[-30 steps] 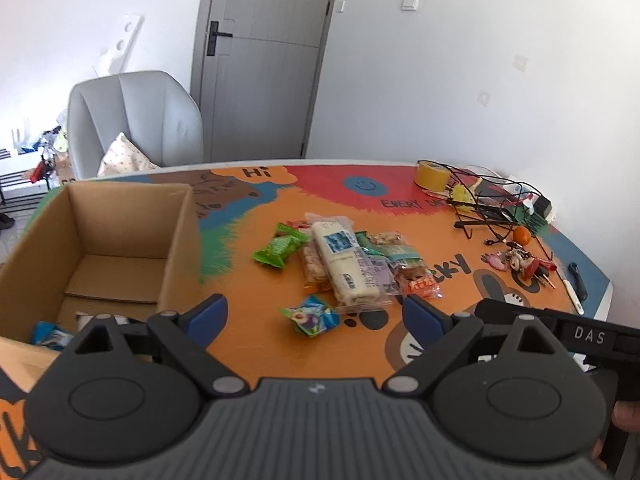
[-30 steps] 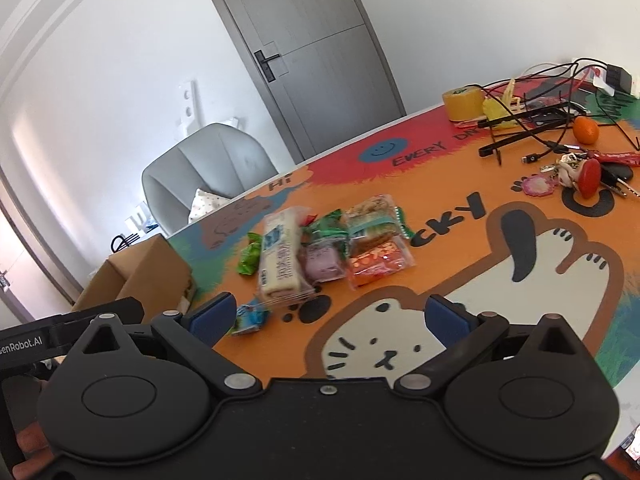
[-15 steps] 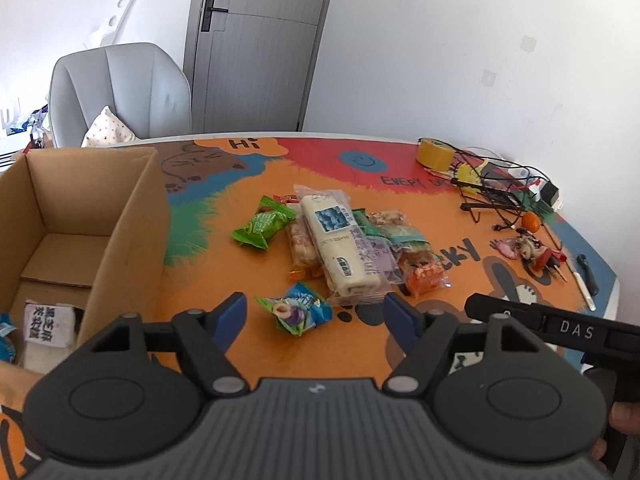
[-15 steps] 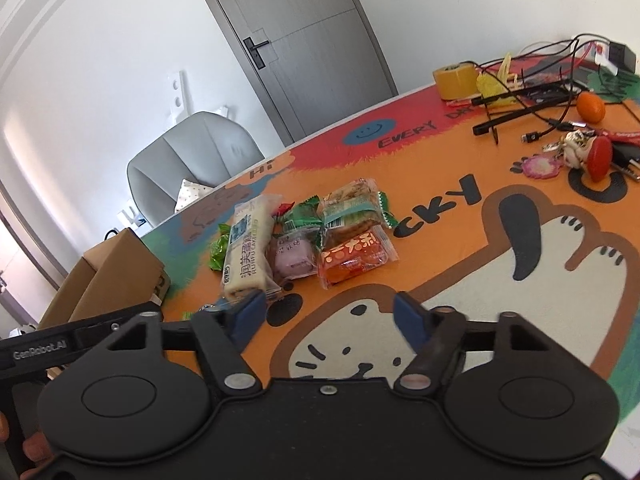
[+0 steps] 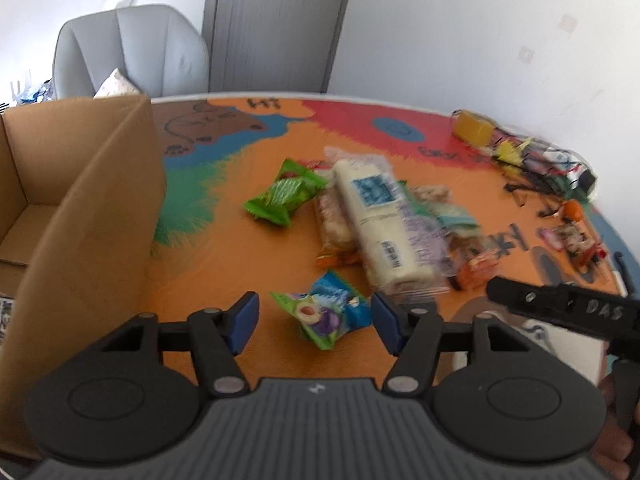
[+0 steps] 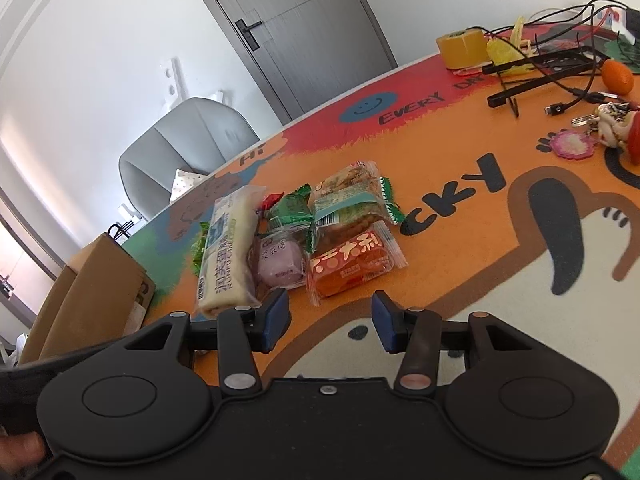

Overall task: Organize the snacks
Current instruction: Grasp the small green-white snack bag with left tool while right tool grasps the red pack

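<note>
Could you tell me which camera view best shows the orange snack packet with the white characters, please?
The right wrist view: the orange packet lies sharp and unobstructed ahead of the open right gripper. The left wrist view shows it only blurred.

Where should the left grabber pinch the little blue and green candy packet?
Probably across its puffy middle. The small blue-green packet lies flat and apart from the pile, already between the open fingers of the left gripper. Come straight down from above; the crimped ends are thin and would likely slip.

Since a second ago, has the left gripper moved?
Yes. The left gripper has advanced toward the small blue-green snack packet, now between its open fingers, leaving the brown cardboard box alongside.
</note>
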Available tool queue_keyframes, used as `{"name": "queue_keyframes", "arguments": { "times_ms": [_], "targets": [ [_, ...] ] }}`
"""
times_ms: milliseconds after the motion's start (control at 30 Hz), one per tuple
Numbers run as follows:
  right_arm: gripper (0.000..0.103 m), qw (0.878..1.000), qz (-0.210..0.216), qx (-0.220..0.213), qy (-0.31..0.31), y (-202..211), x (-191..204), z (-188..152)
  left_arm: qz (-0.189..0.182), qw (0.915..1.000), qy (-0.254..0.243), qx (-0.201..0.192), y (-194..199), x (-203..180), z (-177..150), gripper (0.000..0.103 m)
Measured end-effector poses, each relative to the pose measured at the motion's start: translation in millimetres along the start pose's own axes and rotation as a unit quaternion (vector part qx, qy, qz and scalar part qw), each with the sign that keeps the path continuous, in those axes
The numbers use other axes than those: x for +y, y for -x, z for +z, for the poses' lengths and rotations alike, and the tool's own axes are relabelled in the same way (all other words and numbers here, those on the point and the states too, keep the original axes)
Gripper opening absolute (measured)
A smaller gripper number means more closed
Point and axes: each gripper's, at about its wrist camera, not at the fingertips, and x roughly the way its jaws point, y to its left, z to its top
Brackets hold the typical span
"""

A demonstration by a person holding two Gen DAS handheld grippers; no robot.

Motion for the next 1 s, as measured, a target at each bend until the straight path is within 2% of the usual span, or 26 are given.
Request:
{"name": "queue_keyframes", "arguments": {
  "times_ms": [67, 200, 267, 300, 367, 400, 733, 867, 1000],
  "targets": [
    [0.047, 1.000, -0.001, 0.002, -0.002, -5, 0, 3, -0.003, 0.9999, 0.004, 0.010, -8, 2, -1, 0.057],
    [0.048, 1.000, -0.009, 0.002, -0.006, -13, 0, 7, -0.002, 1.0000, -0.001, 0.005, -14, 1, 1, 0.056],
    [0.048, 1.000, -0.013, 0.000, -0.010, -17, -1, 9, -0.004, 1.0000, -0.002, 0.004, -16, 1, 2, 0.046],
    [0.048, 1.000, -0.015, -0.002, -0.013, -19, -1, 10, -0.006, 1.0000, -0.002, 0.005, -16, 1, 2, 0.034],
    [0.048, 1.000, -0.017, -0.005, -0.016, -22, -1, 13, -0.009, 0.9999, -0.005, 0.008, -16, 2, 3, 0.030],
    [0.049, 1.000, -0.018, -0.004, -0.015, -24, -1, 14, -0.010, 0.9999, -0.005, 0.010, -16, 3, 3, 0.023],
    [0.052, 0.999, -0.050, -0.011, -0.006, -36, 10, 21, 0.001, 0.9998, 0.020, -0.004, -9, 16, 8, 0.023],
    [0.064, 0.997, -0.077, -0.021, -0.019, -36, 9, 24, -0.001, 0.9998, 0.019, -0.009, -5, 16, 10, 0.023],
    [0.063, 0.995, -0.091, -0.027, -0.011, -41, 10, 25, -0.004, 0.9998, 0.019, -0.010, -4, 14, 10, 0.023]
  ]
}}
